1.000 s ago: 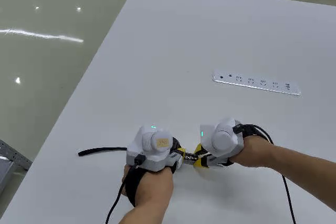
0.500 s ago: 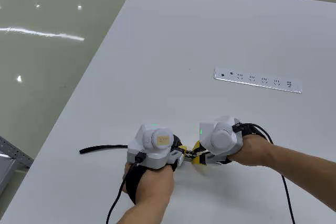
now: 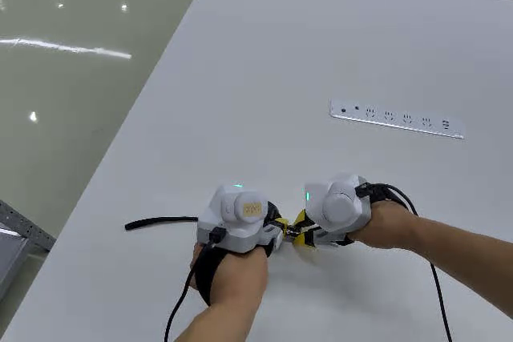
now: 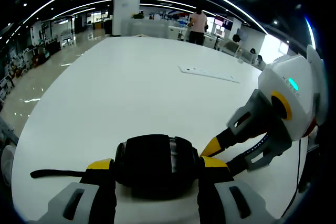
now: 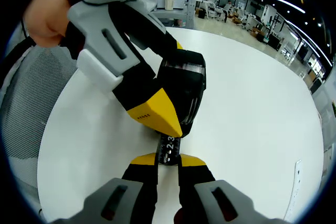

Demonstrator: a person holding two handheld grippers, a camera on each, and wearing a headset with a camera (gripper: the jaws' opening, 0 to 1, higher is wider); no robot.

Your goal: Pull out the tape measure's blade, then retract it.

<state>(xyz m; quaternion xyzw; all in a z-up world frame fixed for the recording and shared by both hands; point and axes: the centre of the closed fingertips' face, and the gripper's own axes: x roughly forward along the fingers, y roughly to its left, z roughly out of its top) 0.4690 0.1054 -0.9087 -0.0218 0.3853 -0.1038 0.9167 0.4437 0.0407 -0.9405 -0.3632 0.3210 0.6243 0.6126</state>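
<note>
Two grips carry everything here. At the left, a black strap point(image 3: 156, 222) trails from the tape measure point(image 3: 290, 230) toward the left edge of the desk point(image 3: 321, 54). The left gripper point(image 4: 156, 166) has its jaws pressed onto the black case point(image 5: 184, 90), near the desk's near-left corner. Just right of it a short piece of blade point(image 5: 169, 144) shows, pinched at its tip by the right gripper point(image 5: 168, 160). That pinch looks shallow, so a pull could let the blade slip free and snap back. Pulling off the case's line might kink the blade or twist the case in its clamp.
</note>
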